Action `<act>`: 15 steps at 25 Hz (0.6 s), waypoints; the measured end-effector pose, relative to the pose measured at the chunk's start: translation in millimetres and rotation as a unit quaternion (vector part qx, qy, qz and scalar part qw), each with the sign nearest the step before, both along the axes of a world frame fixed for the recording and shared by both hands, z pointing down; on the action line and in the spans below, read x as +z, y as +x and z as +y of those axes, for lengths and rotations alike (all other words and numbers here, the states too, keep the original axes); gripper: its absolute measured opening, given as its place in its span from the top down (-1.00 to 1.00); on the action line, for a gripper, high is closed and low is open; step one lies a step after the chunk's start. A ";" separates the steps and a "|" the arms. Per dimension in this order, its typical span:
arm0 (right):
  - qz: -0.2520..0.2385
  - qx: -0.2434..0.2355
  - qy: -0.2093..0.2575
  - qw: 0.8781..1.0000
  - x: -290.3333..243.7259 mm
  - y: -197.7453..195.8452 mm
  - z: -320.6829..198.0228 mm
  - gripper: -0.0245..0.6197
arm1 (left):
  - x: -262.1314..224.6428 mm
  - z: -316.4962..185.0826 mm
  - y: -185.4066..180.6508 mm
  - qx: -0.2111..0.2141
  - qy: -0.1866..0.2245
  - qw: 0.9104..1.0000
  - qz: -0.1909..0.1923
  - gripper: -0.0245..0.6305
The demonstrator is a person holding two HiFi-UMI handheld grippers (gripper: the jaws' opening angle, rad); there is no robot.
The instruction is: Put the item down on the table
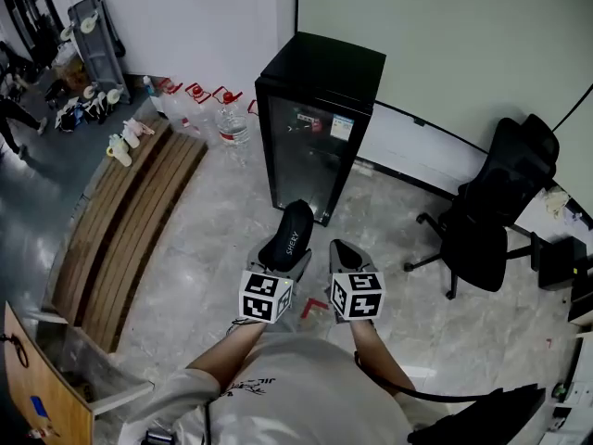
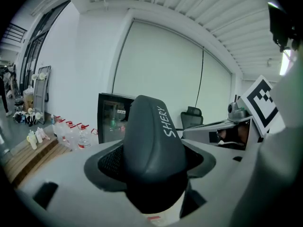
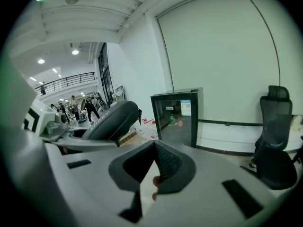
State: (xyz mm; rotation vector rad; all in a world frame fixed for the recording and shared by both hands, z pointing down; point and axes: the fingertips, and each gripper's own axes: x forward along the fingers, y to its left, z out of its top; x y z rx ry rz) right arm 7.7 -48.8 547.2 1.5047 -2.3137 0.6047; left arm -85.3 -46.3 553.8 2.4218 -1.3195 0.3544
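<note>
**Head view:** The person stands on a pale floor with both grippers held out at 12 o'clock from the body. The left gripper [image 1: 281,260] carries the dark item [image 1: 292,230], a rounded black piece with white lettering that points up and away toward the black fridge [image 1: 320,119]. The right gripper [image 1: 345,251] sits just beside it at 3 o'clock. An office chair [image 1: 500,211] stands further off at 3 o'clock and a wooden bench [image 1: 130,221] at 9 o'clock. I can't pick out a table with any certainty.

**Left gripper view:** The jaws stand wide apart and clamp the item [image 2: 151,145] at its lower end, with most of its length sticking out past them. The shell looks smooth, matt and curved. I'd guess it is firm and fairly light, since one gripper carries it. Those rounded flanks could slide or roll if the grip eased. This low hold seems right, and I'd set it down on its flatter side.

**Right gripper view:** The right gripper [image 3: 154,162] has its jaw tips pressed together and holds nothing. The item [image 3: 113,119] shows at 10 o'clock.
</note>
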 end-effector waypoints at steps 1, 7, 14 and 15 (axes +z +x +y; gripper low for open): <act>-0.001 0.002 0.002 1.000 -2.6 -6.7 -17.5 0.91 | -2.2 -17.3 -6.2 0.003 0.002 1.000 -0.002 -0.10; 0.000 0.014 0.012 1.000 -11.6 -37.4 -89.2 0.91 | -8.8 -91.8 -33.1 0.018 0.007 1.000 -0.001 -0.10; 0.002 0.027 0.001 1.000 -10.3 -29.3 -131.1 0.91 | -10.1 -137.1 -23.9 0.027 -0.001 1.000 0.002 -0.10; 0.002 0.026 0.001 1.000 -10.4 -27.8 -137.3 0.91 | -9.0 -142.1 -21.7 0.027 -0.004 1.000 0.002 -0.10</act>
